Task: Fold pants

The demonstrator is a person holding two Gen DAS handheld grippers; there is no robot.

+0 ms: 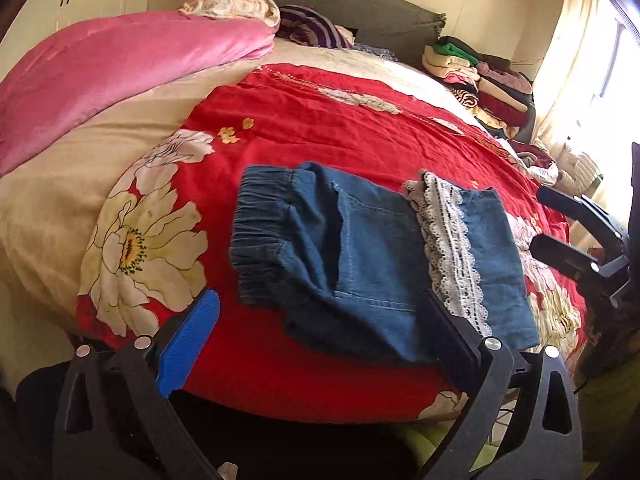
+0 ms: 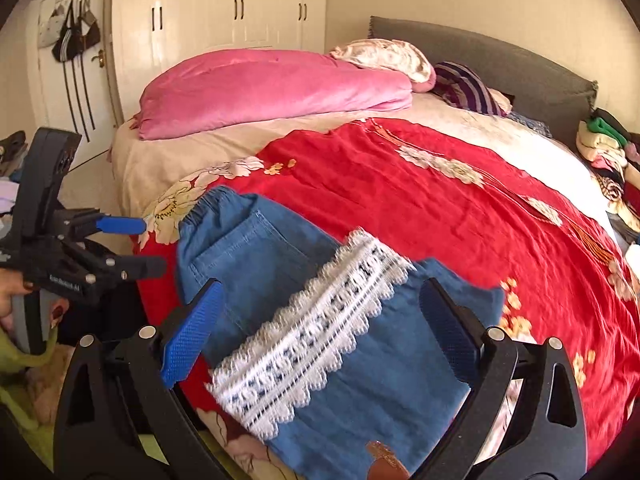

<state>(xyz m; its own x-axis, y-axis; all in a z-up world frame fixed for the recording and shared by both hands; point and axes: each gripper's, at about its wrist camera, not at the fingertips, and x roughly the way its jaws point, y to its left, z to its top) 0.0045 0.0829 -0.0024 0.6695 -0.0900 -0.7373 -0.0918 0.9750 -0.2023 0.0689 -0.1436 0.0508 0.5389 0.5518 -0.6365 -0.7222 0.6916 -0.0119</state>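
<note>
**Folded denim pants lying on the red bedspread**

Left wrist view: the left tool (image 1: pixel 320 312) is hanging released, its fingers spread wide at the near edge of the bed (image 1: pixel 48 216). The denim pants (image 1: pixel 360 248), folded with a white lace trim (image 1: pixel 452 248) on top, are lying on the red floral bedspread (image 1: pixel 320 120).

Right wrist view: the right tool (image 2: pixel 324 304) is gaping released over the pants (image 2: pixel 360 380), touching nothing. The left tool (image 2: pixel 148 246) is hovering at the left, fingers apart.

Black hand-held gripper (image 1: pixel 320 312), blue ribbed finger pads (image 1: pixel 188 344), silver screws
</note>
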